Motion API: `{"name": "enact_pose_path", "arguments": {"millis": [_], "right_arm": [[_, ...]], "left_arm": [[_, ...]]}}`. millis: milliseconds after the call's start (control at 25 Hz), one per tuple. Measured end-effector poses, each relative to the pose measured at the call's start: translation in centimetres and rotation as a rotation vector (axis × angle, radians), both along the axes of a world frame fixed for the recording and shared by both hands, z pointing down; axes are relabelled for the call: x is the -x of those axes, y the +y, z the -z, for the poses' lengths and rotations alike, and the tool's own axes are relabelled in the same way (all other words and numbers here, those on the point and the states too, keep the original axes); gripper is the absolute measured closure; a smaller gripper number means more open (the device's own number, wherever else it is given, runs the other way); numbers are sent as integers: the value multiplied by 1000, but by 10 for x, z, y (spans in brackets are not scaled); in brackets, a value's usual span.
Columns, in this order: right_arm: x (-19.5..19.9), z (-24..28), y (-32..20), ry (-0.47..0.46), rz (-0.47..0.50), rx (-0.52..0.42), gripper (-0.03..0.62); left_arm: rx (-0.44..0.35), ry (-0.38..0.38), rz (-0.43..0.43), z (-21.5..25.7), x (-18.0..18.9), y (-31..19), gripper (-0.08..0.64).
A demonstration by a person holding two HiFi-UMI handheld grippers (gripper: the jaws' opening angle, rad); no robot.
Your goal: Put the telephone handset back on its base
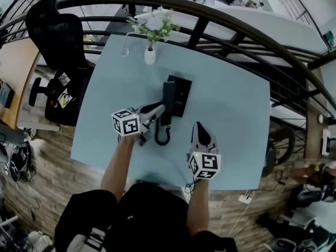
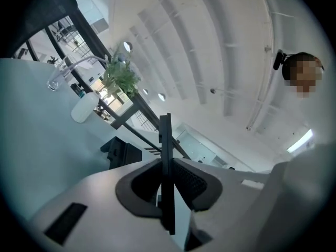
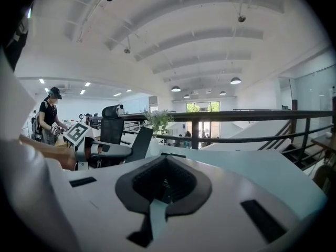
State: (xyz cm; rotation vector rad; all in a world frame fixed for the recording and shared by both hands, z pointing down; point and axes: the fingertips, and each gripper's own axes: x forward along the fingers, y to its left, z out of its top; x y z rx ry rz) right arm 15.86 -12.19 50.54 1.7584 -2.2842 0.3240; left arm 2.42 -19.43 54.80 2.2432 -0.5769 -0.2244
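Handset (image 1: 168, 96) sits clamped in the left tool (image 1: 159, 111), whose jaws close on its sides. In the left gripper view it shows only as a thin dark slab seen edge-on (image 2: 166, 156), its face hidden. It lies along the left edge of the base (image 1: 181, 94), near the middle of the table (image 1: 231, 104). From above I cannot tell whether it touches the base or is held just above it.

Nearest, close to the table's near edge, the right tool (image 1: 199, 125) rests with its jaws together and nothing between them (image 3: 164, 185). The hands themselves are covered by the marker cubes. A dark cord (image 1: 161, 135) loops below the handset, its upper part lost behind the left tool. In the right gripper view the handset (image 3: 139, 140) appears tilted, and the base is only a thin dark strip (image 3: 173, 155).

Farther off, by the far edge, stand a white vase (image 1: 150, 55) with a plant (image 1: 154, 24) and, just left of it, a clear glass (image 1: 125, 50) that is hard to make out.
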Motion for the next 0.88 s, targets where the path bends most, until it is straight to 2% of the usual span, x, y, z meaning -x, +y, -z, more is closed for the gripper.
{"name": "enact_pose_path", "arguments": {"millis": [240, 480, 880], "right_arm": [[-18, 0, -13, 26, -25, 29, 603], [-15, -8, -28, 39, -4, 51, 603], [-27, -29, -41, 35, -30, 103, 603]], "left_arm": [[8, 50, -92, -17, -13, -30, 496], [27, -9, -145, -41, -16, -55, 497], [112, 1, -169, -81, -25, -75, 495]]}}
